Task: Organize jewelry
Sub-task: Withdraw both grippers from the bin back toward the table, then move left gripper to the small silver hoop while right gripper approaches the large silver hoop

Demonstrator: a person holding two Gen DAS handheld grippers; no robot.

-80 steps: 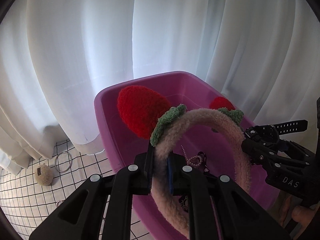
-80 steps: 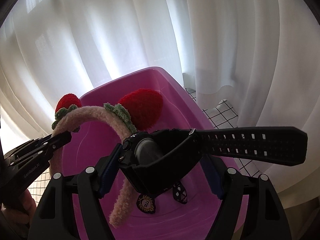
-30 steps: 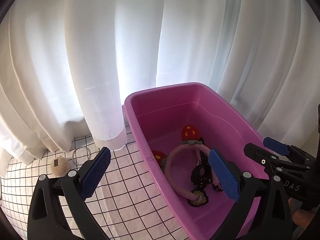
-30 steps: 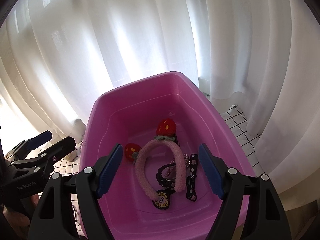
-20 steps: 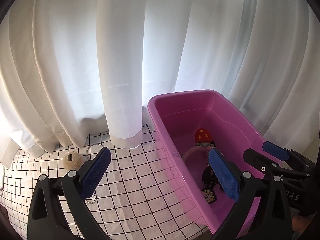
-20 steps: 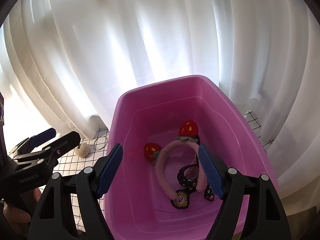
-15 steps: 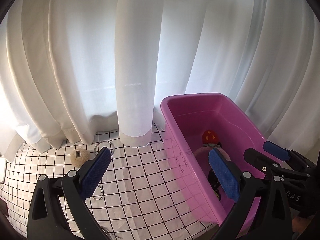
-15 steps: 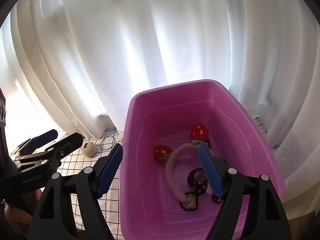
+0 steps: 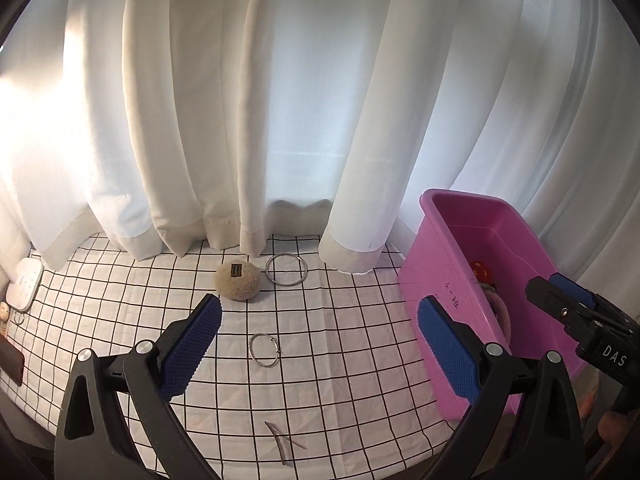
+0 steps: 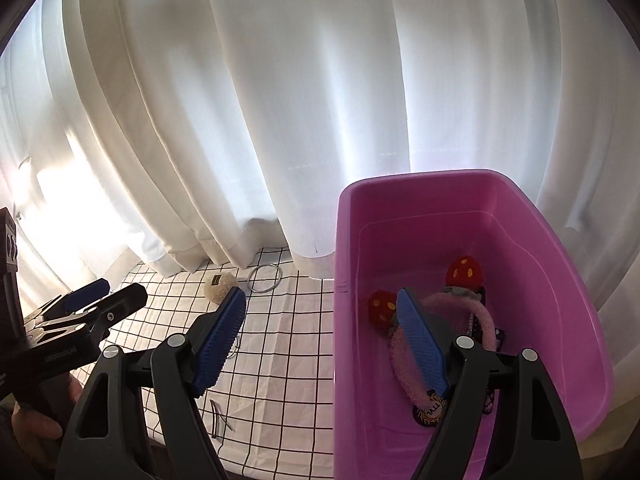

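Left gripper (image 9: 318, 342): jaws spread wide, nothing between the blue pads, held above the checked cloth
Right gripper (image 10: 320, 338): jaws likewise wide apart and empty, one finger over the cloth, the other over the pink tub
Hairpins (image 9: 285, 442): thin metal pieces, probably two, lying crossed on the cloth near its front edge; too small to tell more
Checked cloth (image 9: 344, 344): white with a black grid, covering the table
Small ring (image 9: 264, 345): silver hoop flat on the cloth, between the left gripper's fingers in the left wrist view
Pink tub (image 10: 346, 280): stands on the cloth to the right, open top, small handwriting on its outer wall
Headband (image 10: 486, 320): fuzzy pink, with two red strawberry ornaments, lying inside the tub on its floor
Dark pieces (image 10: 430, 406): black items, one a round badge with gold lettering, under and beside the headband in the tub
Beige pom-pom (image 9: 237, 280): furry ball with a small dark label, on the cloth just short of the curtain
Large ring (image 9: 287, 270): silver bangle just right of the pom-pom, apart from it
White curtain (image 9: 280, 100): hangs in folds behind, hems resting on the cloth
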